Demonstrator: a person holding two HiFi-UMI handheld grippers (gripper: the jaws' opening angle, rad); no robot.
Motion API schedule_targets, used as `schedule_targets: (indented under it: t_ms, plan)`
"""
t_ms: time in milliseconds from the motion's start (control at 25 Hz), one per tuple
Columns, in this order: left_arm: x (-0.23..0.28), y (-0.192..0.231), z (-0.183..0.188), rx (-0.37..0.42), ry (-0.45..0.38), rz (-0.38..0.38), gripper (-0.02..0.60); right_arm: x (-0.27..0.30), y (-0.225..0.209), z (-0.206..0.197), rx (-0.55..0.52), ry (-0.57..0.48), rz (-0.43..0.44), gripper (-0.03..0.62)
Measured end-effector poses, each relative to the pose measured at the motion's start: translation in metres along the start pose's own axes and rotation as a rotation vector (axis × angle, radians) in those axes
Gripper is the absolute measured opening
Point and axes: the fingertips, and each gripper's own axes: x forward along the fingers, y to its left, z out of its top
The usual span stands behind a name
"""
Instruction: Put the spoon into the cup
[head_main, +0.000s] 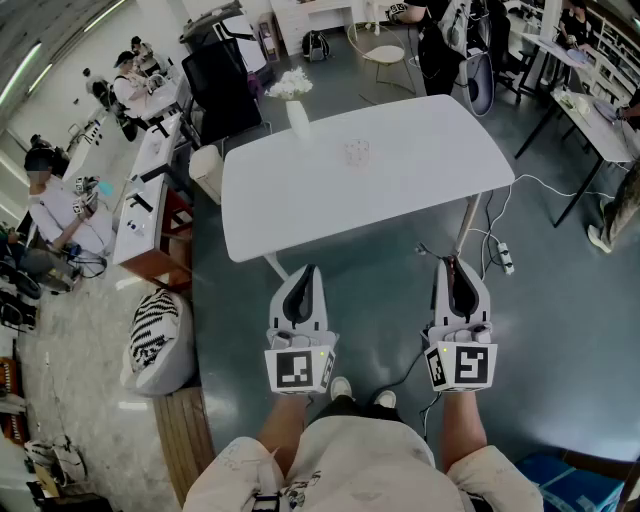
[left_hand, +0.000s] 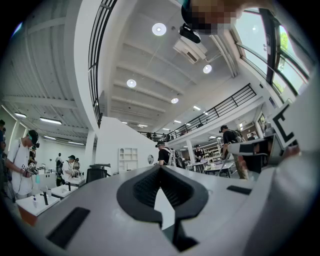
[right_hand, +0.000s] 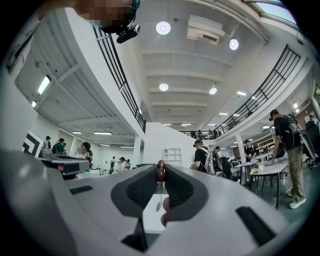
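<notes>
Person: standing and looking down over pale trousers (head_main: 350, 460), holding one gripper in each hand, both short of the table.
Left gripper (head_main: 308, 272): hanging over the floor just before the table's near edge, its jaws resting tip to tip with nothing between them.
Right gripper (head_main: 451, 264): reaching forward at about the same level, its jaws pressing in on a spoon (right_hand: 161, 173).
Spoon: showing in the right gripper view as a brown handle end pinched at the jaw tips, with a thin stem and small bowl running down from it. It appears to be hanging roughly upright, bowl lowest.
Cup (head_main: 357, 152): a small clear cup standing upright on the white table (head_main: 430, 170), well apart from both grippers and towards the far side.
Vase of white flowers (head_main: 296, 110): standing beyond the cup and a little left of it, near the far edge.
Direction to the cup: the cup is lying ahead of the spoon and to its left in the head view, sitting between the lines of the two grippers and somewhat closer to the left one's.
Which hand matters: the left gripper is nearer the cup, but the right one is carrying the spoon, so the right one is likely needing to travel forward and left.
Next move, as a judgement: an upright spoon is suiting a straight lowering into the cup's mouth, once it is hanging above it.
</notes>
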Motion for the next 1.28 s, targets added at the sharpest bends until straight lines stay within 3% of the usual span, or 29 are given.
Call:
schedule_targets:
  t_ms: [400, 680, 960, 1160, 1280]
  plan:
    - [-0.010, 0.055, 0.000, -0.032, 0.007, -0.026, 0.003, 0.021, 0.062, 0.008, -0.069, 0.004, 0.009, 0.026]
    - [-0.013, 0.088, -0.006, -0.051, 0.004, -0.040, 0.003, 0.034, 0.088, 0.010, -0.024, -0.013, -0.021, 0.026]
    - [-0.018, 0.122, -0.013, -0.079, -0.015, -0.053, 0.003, 0.045, 0.122, 0.007, -0.038, -0.012, -0.038, 0.026]
    - [-0.023, 0.141, -0.020, -0.076, -0.021, -0.050, 0.003, 0.046, 0.142, 0.004, -0.110, -0.008, -0.056, 0.026]
    - [-0.022, 0.154, -0.022, -0.087, -0.021, -0.035, 0.003, 0.054, 0.148, 0.002, -0.088, -0.006, -0.050, 0.026]
